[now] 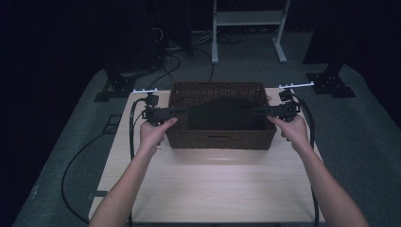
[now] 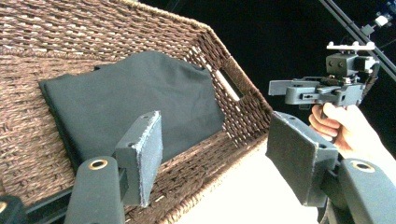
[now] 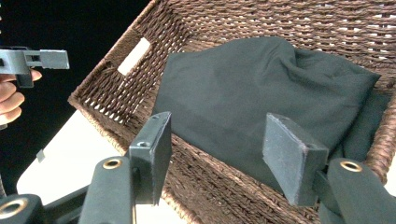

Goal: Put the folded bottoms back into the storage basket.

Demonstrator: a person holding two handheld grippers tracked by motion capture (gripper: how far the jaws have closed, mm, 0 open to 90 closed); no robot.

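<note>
A brown wicker basket (image 1: pixel 220 141) stands at the far middle of the pale wooden table (image 1: pixel 213 184). A folded black cloth (image 1: pixel 222 113) lies inside it, also seen in the left gripper view (image 2: pixel 140 98) and the right gripper view (image 3: pixel 243 93). My left gripper (image 1: pixel 182 112) reaches over the basket's left rim and is open (image 2: pixel 215 158), with nothing pressed between its pads. My right gripper (image 1: pixel 257 111) reaches over the right rim, also open (image 3: pixel 222 158) and holding nothing. Both point inward at the cloth from opposite ends. Each gripper view shows the other gripper across the basket.
The basket has slot handles in its end walls (image 2: pixel 229 84) (image 3: pixel 133 56). Black cables (image 1: pixel 132 127) trail from both grippers along the table's sides. Grey carpet, stand feet (image 1: pixel 111 87) and a white frame (image 1: pixel 248 19) lie beyond the table.
</note>
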